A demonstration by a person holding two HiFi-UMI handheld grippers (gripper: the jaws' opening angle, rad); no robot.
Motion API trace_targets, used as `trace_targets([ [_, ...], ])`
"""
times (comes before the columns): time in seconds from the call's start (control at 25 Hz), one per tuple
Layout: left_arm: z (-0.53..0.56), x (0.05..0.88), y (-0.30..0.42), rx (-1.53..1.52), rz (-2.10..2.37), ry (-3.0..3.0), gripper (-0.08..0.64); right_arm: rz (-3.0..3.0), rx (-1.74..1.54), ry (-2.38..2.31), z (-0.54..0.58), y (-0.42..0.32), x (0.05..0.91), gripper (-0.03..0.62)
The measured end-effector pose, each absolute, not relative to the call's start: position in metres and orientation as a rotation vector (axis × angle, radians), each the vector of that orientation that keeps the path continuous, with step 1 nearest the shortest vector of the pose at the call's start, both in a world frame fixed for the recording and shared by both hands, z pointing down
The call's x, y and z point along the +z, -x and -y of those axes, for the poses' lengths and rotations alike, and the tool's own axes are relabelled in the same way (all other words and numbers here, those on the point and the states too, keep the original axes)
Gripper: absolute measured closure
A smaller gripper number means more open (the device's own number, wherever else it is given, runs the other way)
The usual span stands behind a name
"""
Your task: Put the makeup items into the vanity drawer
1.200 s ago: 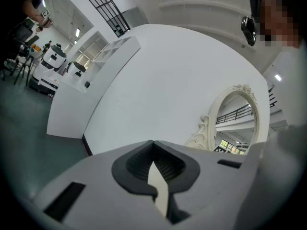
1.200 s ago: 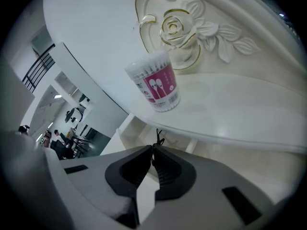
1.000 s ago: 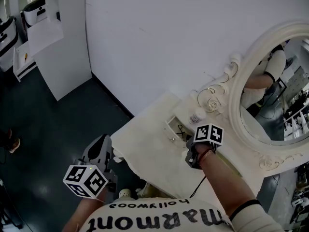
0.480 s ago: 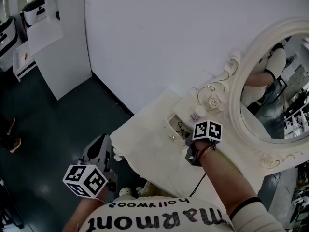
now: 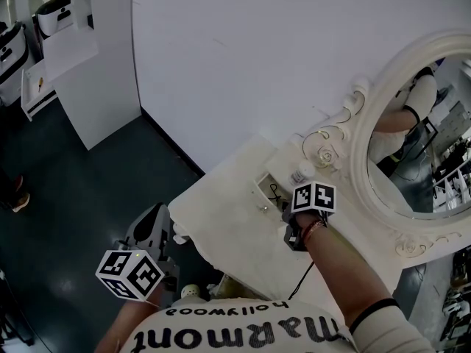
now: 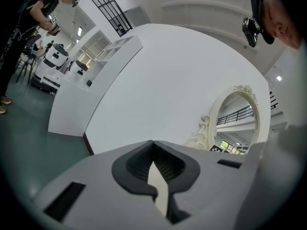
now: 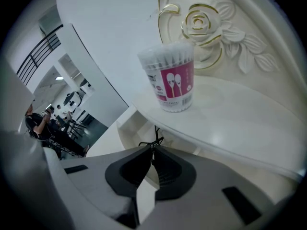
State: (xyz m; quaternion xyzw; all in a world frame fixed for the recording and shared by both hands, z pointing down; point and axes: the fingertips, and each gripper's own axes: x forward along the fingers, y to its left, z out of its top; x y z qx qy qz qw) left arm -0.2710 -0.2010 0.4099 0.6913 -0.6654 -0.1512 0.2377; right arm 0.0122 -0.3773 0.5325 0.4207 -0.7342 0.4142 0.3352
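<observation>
White-painted vanity (image 5: 221, 223) is standing against the wall, with its small drawer (image 5: 258, 190) lying open under the mirror shelf (image 7: 230, 119). The right gripper (image 7: 152, 150) is pointing into that opening. Its jaws are pressed together, seemingly nipping a thin black clip (image 7: 153, 139) at the very tips, probably so the clip drops inside rather than on the top. A tub of cotton swabs (image 7: 171, 83) is standing upright on the shelf, just beyond, not yet stowed. The left gripper (image 6: 153, 158) is hanging clenched on nothing, well off the vanity's left side, likely keeping out of the way.
</observation>
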Motion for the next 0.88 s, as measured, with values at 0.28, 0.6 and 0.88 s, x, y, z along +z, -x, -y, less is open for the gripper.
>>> trace_targets([
  [0.28, 0.1999, 0.4107, 0.2718, -0.414, 1.824, -1.891, 0.552, 1.905, 1.081, -1.105, 0.3788, -0.0118, 0.5334, 0.554],
  [0.6, 0.1994, 0.4118, 0.2735, -0.422, 1.824, -1.887, 0.552, 1.894, 1.079, -1.112, 0.3798, -0.0106, 0.5342, 0.554],
  [0.88, 0.1993, 0.4113, 0.2741, -0.426, 1.821, -1.883, 0.552, 1.892, 1.081, -1.107, 0.3793, -0.0101, 0.5342, 0.554],
])
